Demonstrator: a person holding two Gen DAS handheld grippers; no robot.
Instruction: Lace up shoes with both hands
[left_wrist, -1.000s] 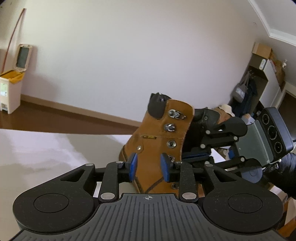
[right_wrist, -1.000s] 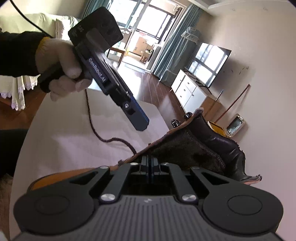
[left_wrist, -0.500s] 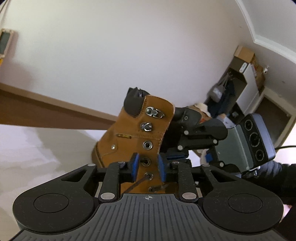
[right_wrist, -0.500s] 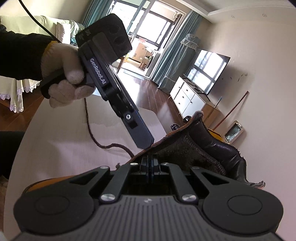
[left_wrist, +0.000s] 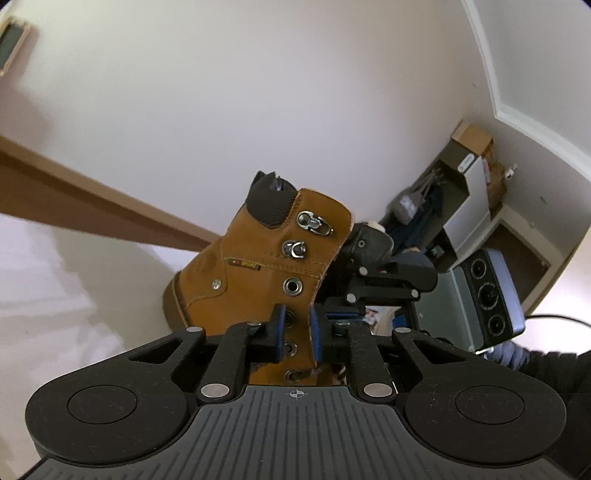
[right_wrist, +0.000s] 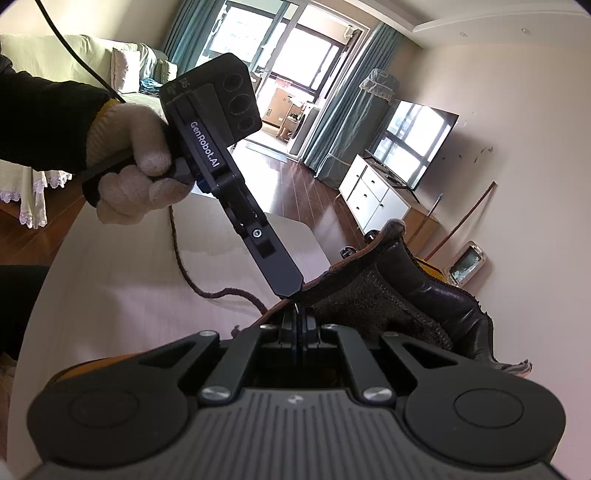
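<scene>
A tan lace-up boot (left_wrist: 240, 280) stands on the white table (left_wrist: 55, 277), its dark tongue (right_wrist: 424, 288) folded back. My left gripper (left_wrist: 296, 328) faces the outer side of the eyelet flap. Its jaws are closing, with a lower eyelet (left_wrist: 288, 317) showing between the blue pads and no lace seen there. My right gripper (right_wrist: 297, 314) reaches in from the inner side of the flap, shut on a thin dark tip that looks like the lace end. The brown lace (right_wrist: 177, 243) trails over the table to the boot. A gloved hand (right_wrist: 129, 166) holds the left gripper (right_wrist: 290, 286).
The table's far edge (right_wrist: 295, 225) lies just beyond the boot. Past it are wooden floor, a white TV cabinet (right_wrist: 373, 195), a leaning broom (right_wrist: 461, 221) and a small bin (right_wrist: 465, 262). A sofa (right_wrist: 122, 66) stands at the far left. Shelves (left_wrist: 461, 192) stand behind the right gripper (left_wrist: 338, 315).
My left gripper has come down along the eyelet row to a lower eyelet and rolled somewhat, and its pads have drawn closer together. The right gripper has stayed put and shut.
</scene>
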